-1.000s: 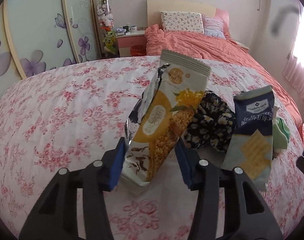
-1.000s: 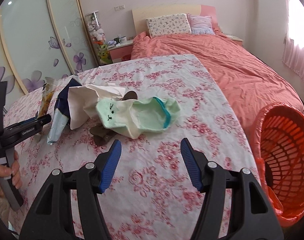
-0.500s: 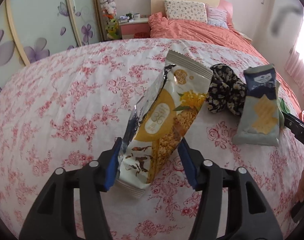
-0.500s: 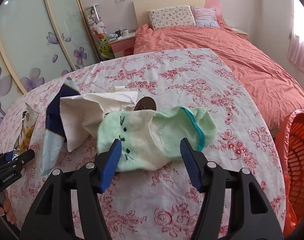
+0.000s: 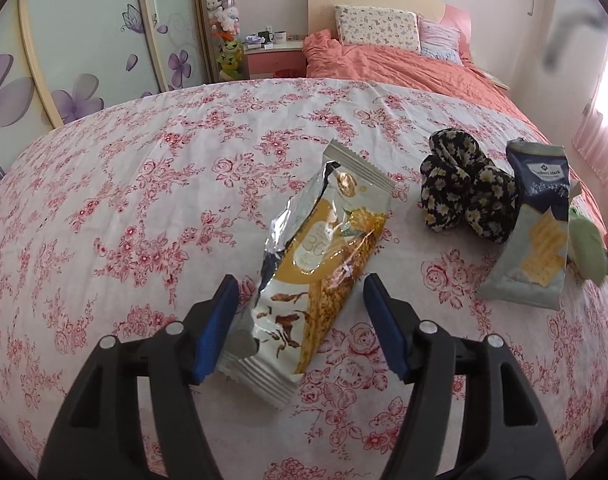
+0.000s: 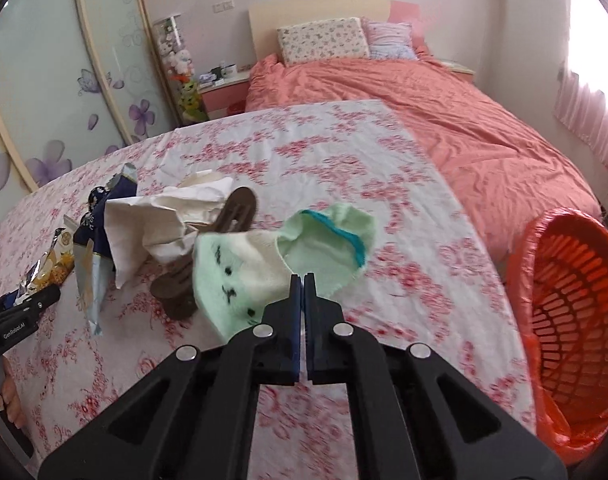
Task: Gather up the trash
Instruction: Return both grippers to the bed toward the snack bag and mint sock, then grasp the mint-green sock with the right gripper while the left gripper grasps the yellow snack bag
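While the red basket beside the right edge of the floral-covered surface shows no trash through the visible part of its mouth, collection appears barely begun. Left gripper: jaws have just been opening, pads clear of the yellow snack wrapper lying between them near the front edge. Right gripper: jaws have just closed, pinching the edge of the green sock. Blue cracker packet and crumpled paper remain uncollected
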A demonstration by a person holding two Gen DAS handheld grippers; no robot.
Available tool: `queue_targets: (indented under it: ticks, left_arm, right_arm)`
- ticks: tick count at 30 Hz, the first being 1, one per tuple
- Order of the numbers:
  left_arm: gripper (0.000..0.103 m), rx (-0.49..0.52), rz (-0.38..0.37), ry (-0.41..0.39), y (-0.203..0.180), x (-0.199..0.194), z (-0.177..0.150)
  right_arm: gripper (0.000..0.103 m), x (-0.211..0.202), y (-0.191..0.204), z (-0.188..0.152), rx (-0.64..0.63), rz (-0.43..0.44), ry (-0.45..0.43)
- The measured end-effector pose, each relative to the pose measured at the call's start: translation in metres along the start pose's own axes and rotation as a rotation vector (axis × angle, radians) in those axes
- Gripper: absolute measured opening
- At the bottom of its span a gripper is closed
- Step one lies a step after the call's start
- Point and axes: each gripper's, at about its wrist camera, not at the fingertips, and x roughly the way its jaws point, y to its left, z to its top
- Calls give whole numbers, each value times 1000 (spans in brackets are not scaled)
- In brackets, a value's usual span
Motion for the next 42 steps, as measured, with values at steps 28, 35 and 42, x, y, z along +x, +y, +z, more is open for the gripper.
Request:
queue_targets:
  ticks: [28, 35, 42]
  left_arm:
    - [74, -13, 0, 7, 2, 2, 1]
    - [74, -15, 0, 7, 2, 3, 1]
    - [80, -35, 16, 13, 8, 5, 1]
  right_arm:
    - [58, 24, 11, 3, 23, -54, 54]
    - [14, 15, -7, -3, 26, -53, 48]
    - [15, 14, -8, -5, 26, -46, 56]
